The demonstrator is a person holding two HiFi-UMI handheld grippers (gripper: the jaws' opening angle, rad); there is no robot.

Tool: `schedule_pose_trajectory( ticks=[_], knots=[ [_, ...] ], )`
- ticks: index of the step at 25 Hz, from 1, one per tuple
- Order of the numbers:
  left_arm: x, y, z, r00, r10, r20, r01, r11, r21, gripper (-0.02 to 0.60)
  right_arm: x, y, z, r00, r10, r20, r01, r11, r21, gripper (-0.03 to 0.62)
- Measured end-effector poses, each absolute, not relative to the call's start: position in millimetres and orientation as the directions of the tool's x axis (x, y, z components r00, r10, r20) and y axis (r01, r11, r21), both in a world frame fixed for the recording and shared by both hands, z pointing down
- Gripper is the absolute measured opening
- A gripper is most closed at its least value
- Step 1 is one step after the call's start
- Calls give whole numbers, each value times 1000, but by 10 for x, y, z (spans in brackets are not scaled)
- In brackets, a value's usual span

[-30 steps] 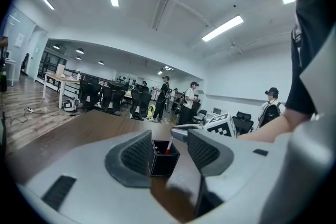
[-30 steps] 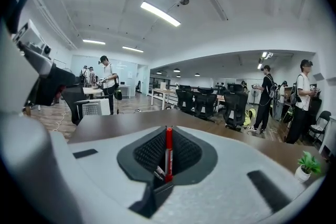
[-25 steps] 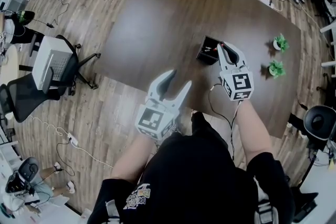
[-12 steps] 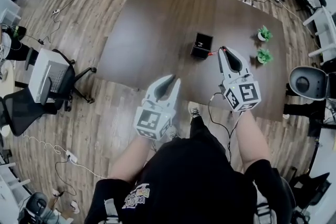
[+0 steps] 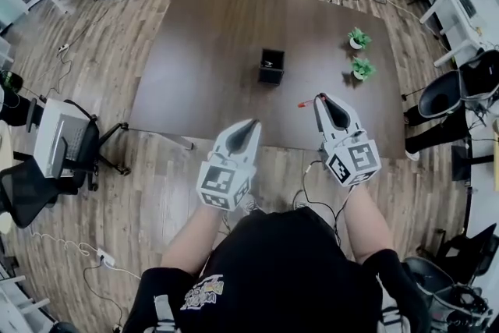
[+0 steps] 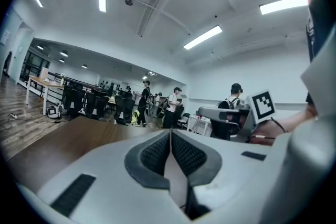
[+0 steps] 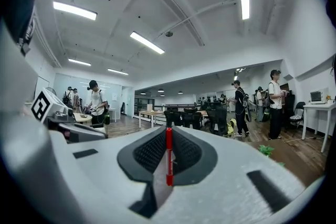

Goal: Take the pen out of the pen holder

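The black pen holder (image 5: 270,65) stands upright near the middle of the dark wooden table (image 5: 210,51). My right gripper (image 5: 318,99) hovers near the table's front edge, well clear of the holder, shut on a red pen (image 5: 305,103) whose end sticks out to the left. In the right gripper view the red pen (image 7: 168,157) is pinched between the dark ribbed pads (image 7: 149,153) of my right gripper (image 7: 168,132). My left gripper (image 5: 251,123) floats at the front edge, left of the right one. In its own view my left gripper (image 6: 170,136) is shut with nothing between the pads.
Two small green potted plants (image 5: 359,37) (image 5: 361,68) stand at the table's right side. Office chairs (image 5: 62,144) and cables are on the wooden floor to the left. More chairs and desks ring the far side. Several people stand in the room beyond.
The right gripper has drawn back from the holder toward the table's front edge, carrying the red pen out. The left gripper's jaws have gone from wide open to shut.
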State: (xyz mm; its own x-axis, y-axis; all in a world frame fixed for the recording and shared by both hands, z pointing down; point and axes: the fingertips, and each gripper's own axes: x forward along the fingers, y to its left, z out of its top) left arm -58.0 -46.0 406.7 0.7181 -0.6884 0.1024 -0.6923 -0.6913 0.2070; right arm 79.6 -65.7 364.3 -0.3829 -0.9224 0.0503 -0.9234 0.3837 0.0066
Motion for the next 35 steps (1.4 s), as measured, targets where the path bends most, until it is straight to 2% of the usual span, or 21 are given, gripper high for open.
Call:
schedule_pose_trajectory(
  ticks=[10,20,27,35],
  knots=[
    [101,242,3971,695,-710,116,-718,-673,177,12,1296,114,3556,-451,-892,23,-892,451,-18,34],
    [666,1285,3967,563,-814,147,-826,-548,128,12,1857,1007,3667,-589,-808,11,-807,588,-51,34],
    [625,1723,3995,476,-860,183,-879,-465,105,12,1836,1301,3780,-652,-758,5,-755,649,-95,34],
    [300,1995,3947,413,-893,181,-911,-405,83,12,1506,1523,3830,-690,-723,-10,-717,686,-122,32]
  ],
)
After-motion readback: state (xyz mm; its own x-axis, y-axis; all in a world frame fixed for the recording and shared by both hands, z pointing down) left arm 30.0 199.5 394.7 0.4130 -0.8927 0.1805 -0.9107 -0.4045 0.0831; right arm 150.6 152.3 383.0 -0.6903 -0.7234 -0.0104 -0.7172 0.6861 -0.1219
